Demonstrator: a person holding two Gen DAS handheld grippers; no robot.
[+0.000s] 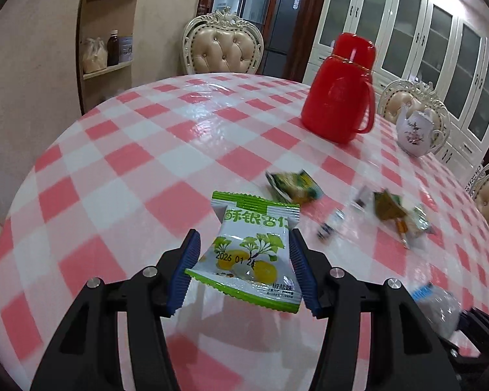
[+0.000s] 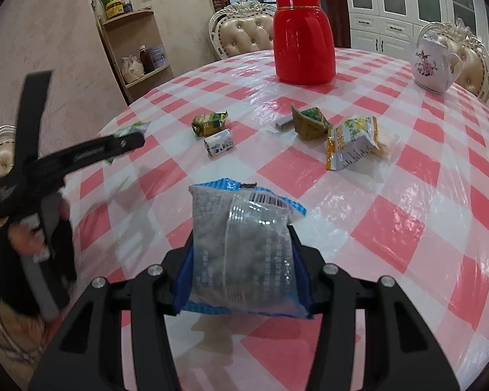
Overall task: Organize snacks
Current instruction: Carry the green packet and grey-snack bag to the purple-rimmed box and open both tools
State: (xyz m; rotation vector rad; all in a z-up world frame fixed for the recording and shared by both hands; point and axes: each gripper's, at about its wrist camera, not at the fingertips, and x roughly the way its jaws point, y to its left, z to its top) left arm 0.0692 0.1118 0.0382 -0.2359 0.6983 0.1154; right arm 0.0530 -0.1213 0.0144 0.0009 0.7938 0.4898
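Left gripper (image 1: 244, 268) clamps a green-and-white snack packet (image 1: 249, 254) above the checked surface (image 1: 120, 163); right gripper (image 2: 241, 265) grips a blue-edged snack bag (image 2: 244, 251). Several packets (image 2: 350, 141) lie scattered, apparently unsorted.

Both fisheye views sit just behind their own fingers, tilted down, close above the checked table (image 1: 120, 169). Left wrist view faces across toward the red flask (image 1: 339, 88); right wrist view faces the same flask (image 2: 304, 32) more squarely. Both share the flask, the white teapot (image 1: 415, 133) and the scattered snack packets (image 2: 352, 141).
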